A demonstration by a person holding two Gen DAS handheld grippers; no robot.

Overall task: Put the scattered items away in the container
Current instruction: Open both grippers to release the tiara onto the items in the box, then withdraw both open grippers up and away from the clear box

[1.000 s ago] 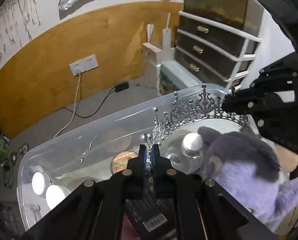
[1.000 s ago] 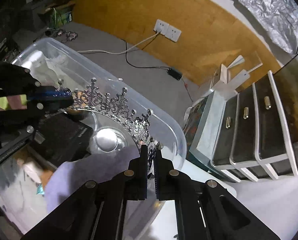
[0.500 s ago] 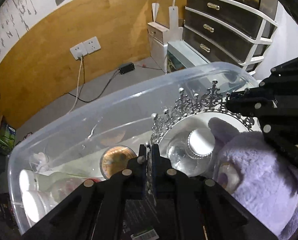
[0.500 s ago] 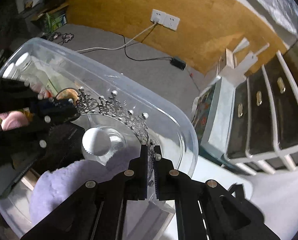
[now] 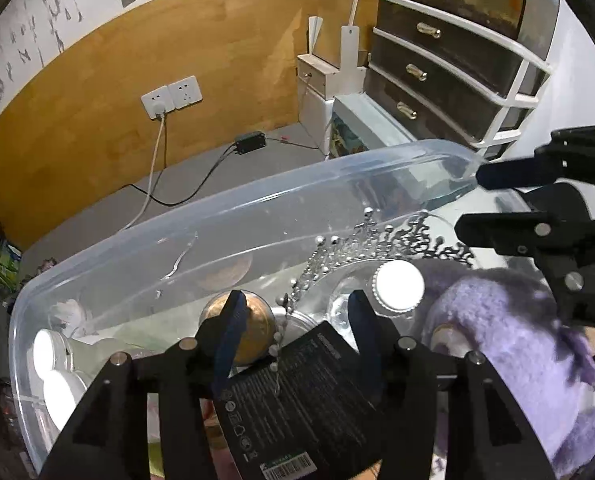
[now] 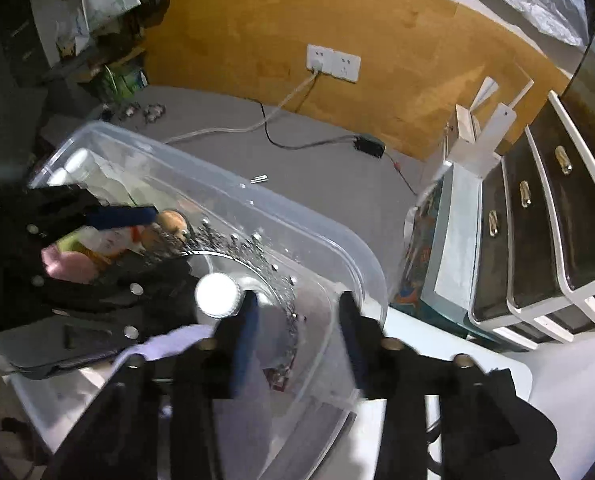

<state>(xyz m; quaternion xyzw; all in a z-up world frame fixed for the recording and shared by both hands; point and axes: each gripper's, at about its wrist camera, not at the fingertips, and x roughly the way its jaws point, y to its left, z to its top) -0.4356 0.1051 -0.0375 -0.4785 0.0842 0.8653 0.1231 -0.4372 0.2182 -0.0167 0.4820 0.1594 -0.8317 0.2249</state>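
Note:
A silver tiara (image 5: 381,240) lies inside the clear plastic container (image 5: 257,216), resting over a white-capped bottle (image 5: 397,284) and a purple plush toy (image 5: 497,320). My left gripper (image 5: 297,312) hangs over one end of it. Its jaws are opening, and the beaded end sits loose between them, untouched. My right gripper (image 6: 297,308) stands over the other end of the tiara (image 6: 253,252), near the container's rim (image 6: 337,236). Its jaws are opening too and grip nothing. In each wrist view the other gripper shows: the right gripper (image 5: 471,200) and the left gripper (image 6: 145,252).
A black box (image 5: 297,400), a bronze round lid (image 5: 253,328) and white jars (image 5: 49,360) also lie in the container. Behind it stand a dark drawer unit (image 5: 457,64), a small white box (image 5: 321,80), wall sockets (image 5: 169,94) and cables (image 5: 201,176) across the grey floor.
Both grippers were shut on the tiara's two ends and lowered it into the container. Now both have let go, and the tiara lies on the bottle and plush.

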